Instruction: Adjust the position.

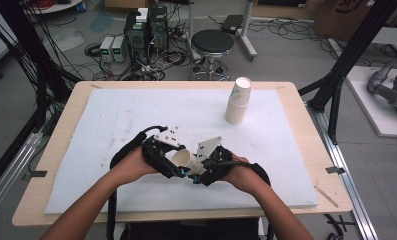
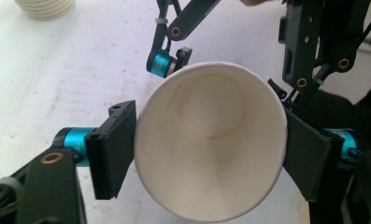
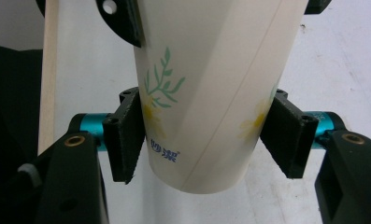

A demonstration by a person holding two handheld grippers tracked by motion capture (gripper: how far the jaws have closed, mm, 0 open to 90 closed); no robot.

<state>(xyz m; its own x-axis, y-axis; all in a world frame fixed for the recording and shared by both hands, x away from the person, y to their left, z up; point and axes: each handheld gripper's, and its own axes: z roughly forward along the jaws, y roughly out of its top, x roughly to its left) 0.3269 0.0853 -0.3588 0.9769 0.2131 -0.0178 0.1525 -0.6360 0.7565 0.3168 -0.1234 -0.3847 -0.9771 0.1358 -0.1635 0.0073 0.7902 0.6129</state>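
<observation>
Paper cup held off the counter between both tongs, near the front edge of the white mat, roughly centre. Cup is white paper, plain and empty inside, rolled rim. Outside shows a green leafy sprig, yellow flower prints, small blue lettering low on the wall, and a thin seam line running the length; see cup in the right gripper view.

Cup lies tilted, not upright. Long axis runs roughly left-right across the counter in the high view, mouth toward the left tongs, base toward the right tongs. In the left gripper view the open mouth of the cup faces that camera, round bottom visible deep inside.

Left tongs closed on the cup near the rim, pads touching both sides. Right tongs closed on the narrower lower part, pads pressed to both sides, base just past the pads.

Stack of cups stands upright farther back on the mat, right of centre, well apart from the held cup.
</observation>
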